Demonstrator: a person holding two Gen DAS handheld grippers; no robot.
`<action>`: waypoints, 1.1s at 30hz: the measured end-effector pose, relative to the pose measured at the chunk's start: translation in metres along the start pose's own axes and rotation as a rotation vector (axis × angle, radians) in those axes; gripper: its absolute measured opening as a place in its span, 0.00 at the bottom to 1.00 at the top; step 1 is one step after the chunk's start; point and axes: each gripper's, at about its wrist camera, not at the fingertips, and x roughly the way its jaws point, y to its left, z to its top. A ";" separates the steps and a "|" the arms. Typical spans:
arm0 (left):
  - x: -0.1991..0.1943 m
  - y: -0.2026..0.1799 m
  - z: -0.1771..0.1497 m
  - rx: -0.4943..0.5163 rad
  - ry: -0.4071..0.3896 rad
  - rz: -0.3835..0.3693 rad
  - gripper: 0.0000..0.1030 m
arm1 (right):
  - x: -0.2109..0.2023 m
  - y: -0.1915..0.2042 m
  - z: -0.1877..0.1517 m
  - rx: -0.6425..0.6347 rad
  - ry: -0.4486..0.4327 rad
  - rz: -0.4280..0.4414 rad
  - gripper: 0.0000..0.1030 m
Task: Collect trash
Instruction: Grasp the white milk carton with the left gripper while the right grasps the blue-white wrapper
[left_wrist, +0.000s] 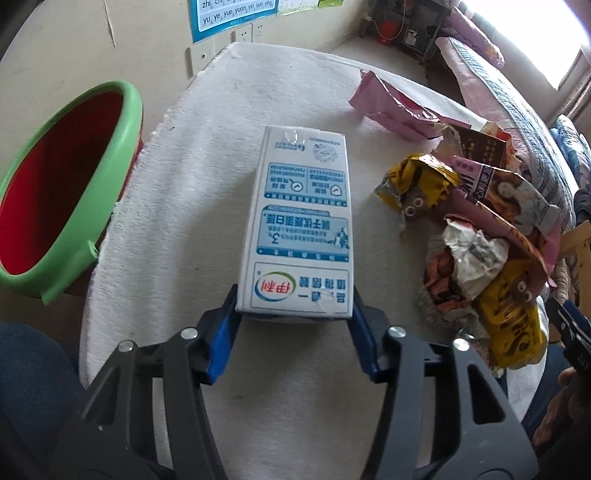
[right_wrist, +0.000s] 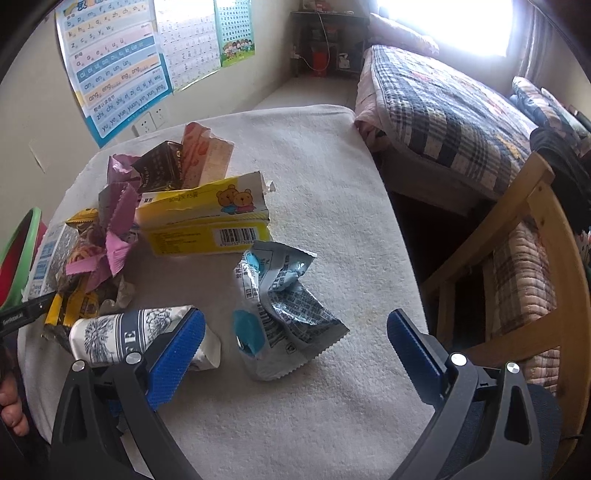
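Left wrist view: the left gripper (left_wrist: 294, 314) is clamped on the near end of a white-and-blue milk carton (left_wrist: 297, 225), with one blue pad pressed against each side. The carton lies flat on the white towel-covered counter (left_wrist: 207, 177), its length pointing away from the camera. A green-rimmed red bin (left_wrist: 55, 192) is seen at the left, beside the counter edge. A pink foil bag (left_wrist: 391, 107) lies further back on the right, and a heap of crumpled wrappers (left_wrist: 480, 229) is piled near the right edge, apart from the carton.

Right wrist view: the right gripper (right_wrist: 295, 347) is held with its fingers spread wide, nothing between them. A crumpled blue-and-silver wrapper (right_wrist: 284, 306) lies on the counter just ahead of the opening. A torn yellow box with bear figures (right_wrist: 207, 218) stands behind it. A white printed packet (right_wrist: 122, 332) is located just beside the left finger; contact cannot be determined. A bed with a plaid quilt (right_wrist: 443, 107) is seen at the right.
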 end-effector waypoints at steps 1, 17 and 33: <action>0.000 0.001 0.000 0.003 -0.003 0.001 0.51 | 0.002 -0.001 0.000 0.003 0.007 0.006 0.86; -0.023 -0.005 -0.002 0.075 -0.054 -0.002 0.50 | 0.005 0.003 -0.002 -0.019 0.048 0.025 0.28; -0.059 -0.005 -0.011 0.123 -0.121 -0.031 0.50 | -0.041 0.014 0.007 -0.017 -0.041 0.058 0.19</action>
